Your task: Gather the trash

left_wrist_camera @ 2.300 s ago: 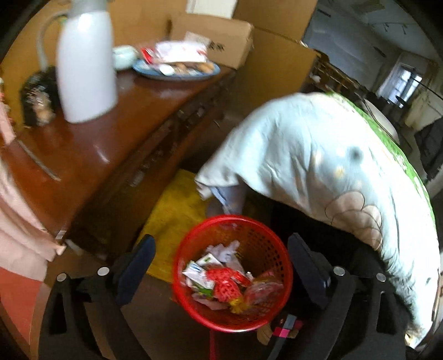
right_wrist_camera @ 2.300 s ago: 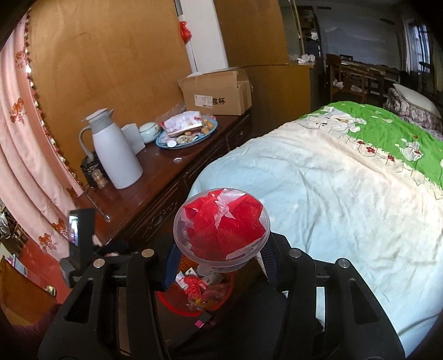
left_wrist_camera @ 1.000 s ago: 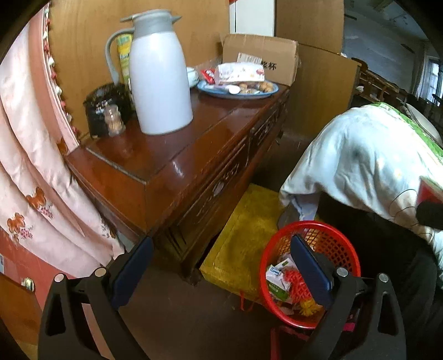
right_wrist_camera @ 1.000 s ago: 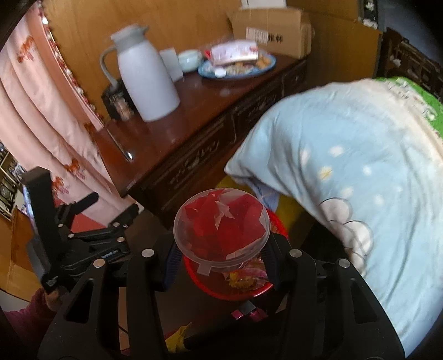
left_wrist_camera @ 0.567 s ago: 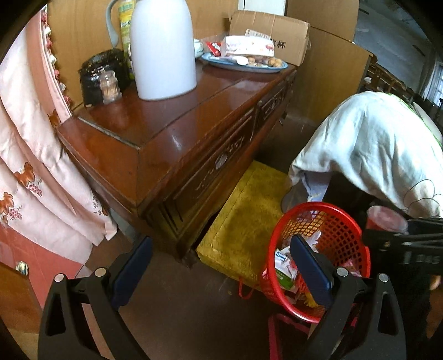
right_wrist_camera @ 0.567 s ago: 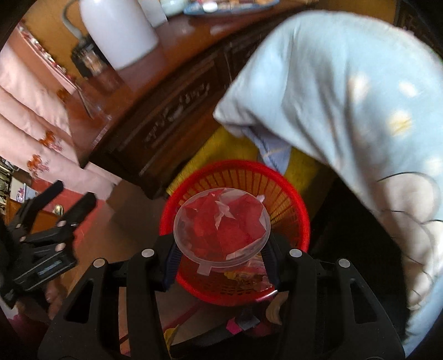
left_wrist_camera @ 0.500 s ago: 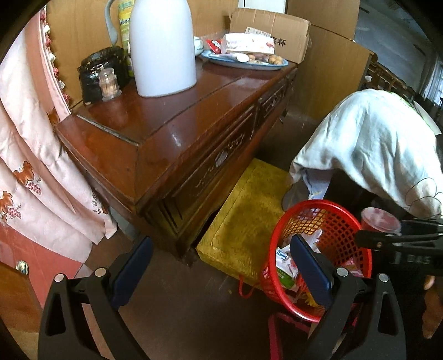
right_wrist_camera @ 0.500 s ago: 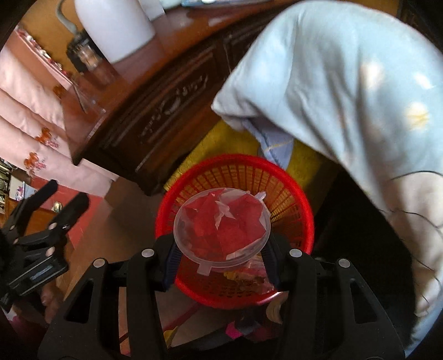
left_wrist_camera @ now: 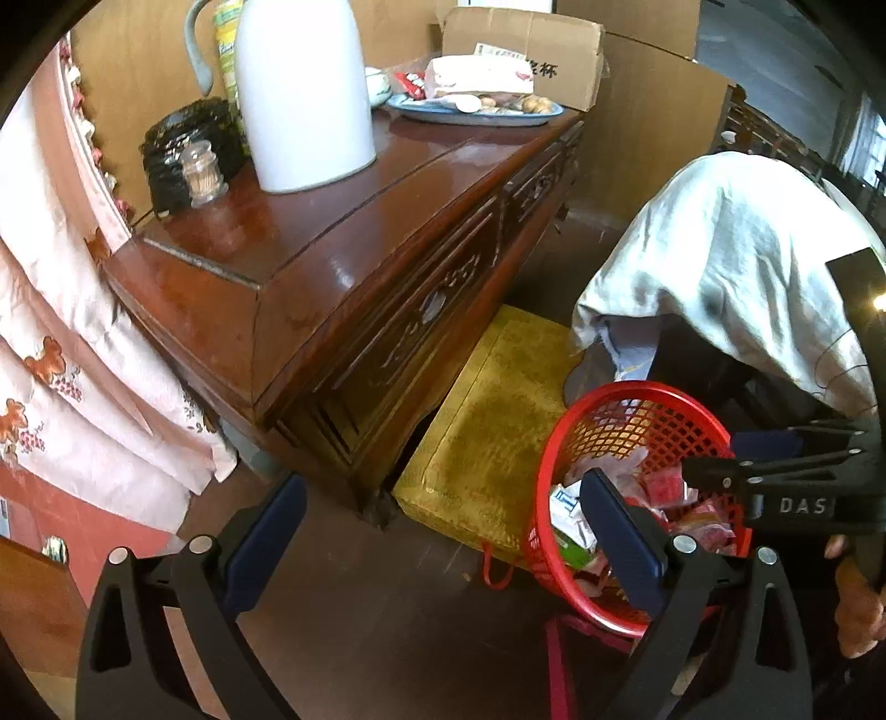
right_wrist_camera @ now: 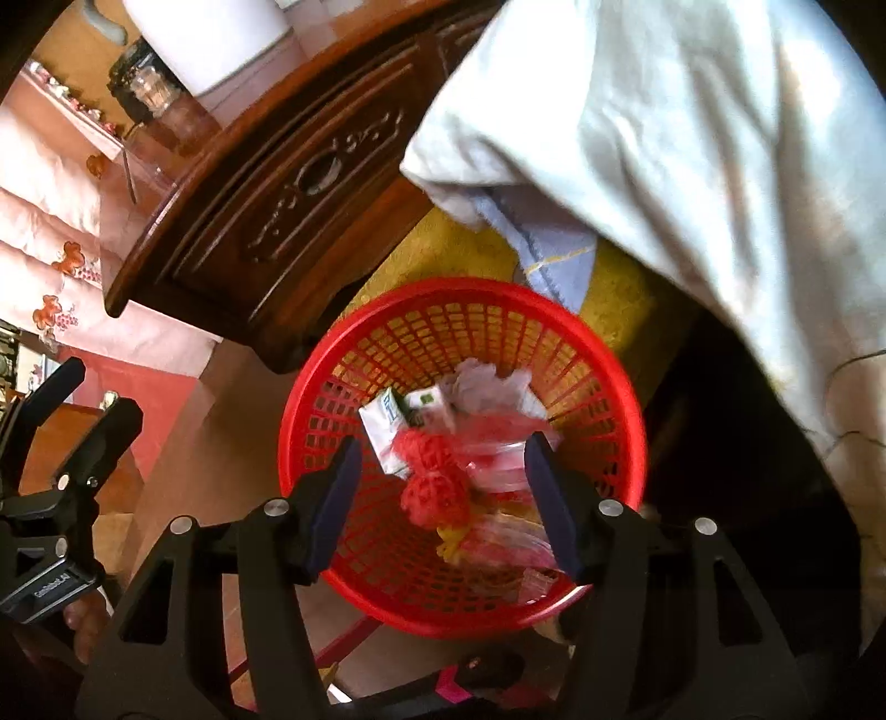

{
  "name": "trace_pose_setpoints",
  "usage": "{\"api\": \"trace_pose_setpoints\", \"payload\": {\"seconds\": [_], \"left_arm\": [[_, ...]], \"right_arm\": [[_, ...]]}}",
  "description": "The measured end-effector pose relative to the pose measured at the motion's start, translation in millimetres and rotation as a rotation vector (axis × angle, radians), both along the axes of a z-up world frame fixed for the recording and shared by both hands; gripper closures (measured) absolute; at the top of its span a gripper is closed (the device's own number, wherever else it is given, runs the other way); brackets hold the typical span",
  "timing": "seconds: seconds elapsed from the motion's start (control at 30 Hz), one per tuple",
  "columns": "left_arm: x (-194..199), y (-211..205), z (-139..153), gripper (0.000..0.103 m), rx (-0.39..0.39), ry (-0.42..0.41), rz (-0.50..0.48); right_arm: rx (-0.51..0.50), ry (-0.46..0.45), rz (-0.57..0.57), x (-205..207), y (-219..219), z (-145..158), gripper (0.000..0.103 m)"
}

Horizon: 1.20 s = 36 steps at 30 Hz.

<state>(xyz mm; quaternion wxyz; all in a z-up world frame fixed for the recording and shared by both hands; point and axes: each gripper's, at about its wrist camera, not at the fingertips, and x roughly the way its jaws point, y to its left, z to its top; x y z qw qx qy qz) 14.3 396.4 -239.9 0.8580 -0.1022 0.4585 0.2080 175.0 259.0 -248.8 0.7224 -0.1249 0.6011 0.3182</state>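
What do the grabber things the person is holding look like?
Both are black plastic frames with round silver bolts, and each has two flat dark-blue finger pads. The left gripper shows its pads wide apart. The right gripper looks the same, and from the left wrist view its black side carries white letters "DAS". No sleeve or cable is clearly visible.

The basket point(right_wrist_camera: 626, 399) stands on the floor just beside the cushion point(left_wrist_camera: 498, 421), which lies against the foot of the worktop point(left_wrist_camera: 343, 260). Trash point(right_wrist_camera: 437, 437) lies in the basket. The bed cover point(right_wrist_camera: 664, 144) hangs over its far side. On the worktop the jug point(left_wrist_camera: 304, 94) stands near the left end, a small jar point(left_wrist_camera: 202, 174) to its left, a plate point(left_wrist_camera: 476, 111) and a box point(left_wrist_camera: 526, 50) farther back.
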Motion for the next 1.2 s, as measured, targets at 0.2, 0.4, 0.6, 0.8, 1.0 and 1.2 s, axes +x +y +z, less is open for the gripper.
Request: {"api": "trace_pose_setpoints", "payload": {"seconds": [0.2,0.4,0.6,0.8,1.0,1.2], "left_arm": [[-0.4,-7.8,22.1,0.006,0.022,-0.034,-0.017],[-7.6,-24.2,57.2,0.006,0.048,-0.085,-0.068],[-25.7,-45.7,76.5,0.006,0.049,-0.066,-0.133],[-41.2,-74.3,89.6,0.006,0.087,-0.043,-0.179],[-54.1,-97.3,94.2,0.006,0.144,-0.014,-0.219],[-55.9,-111.9,100.8,0.006,0.185,-0.047,-0.244]], "right_arm": [[0.027,-0.103,0.006,-15.6,-15.6,48.5,0.043],[0.076,-0.224,-0.024,-39.3,-48.9,101.2,0.038],[0.081,-0.298,-0.069,-69.5,-82.7,126.2,0.026],[0.066,-0.35,-0.071,-106.6,-108.3,134.9,0.015],[0.045,-0.389,-0.043,-135.1,-116.1,134.9,0.014],[0.067,-0.419,-0.087,-143.2,-130.8,144.0,0.014]]}}
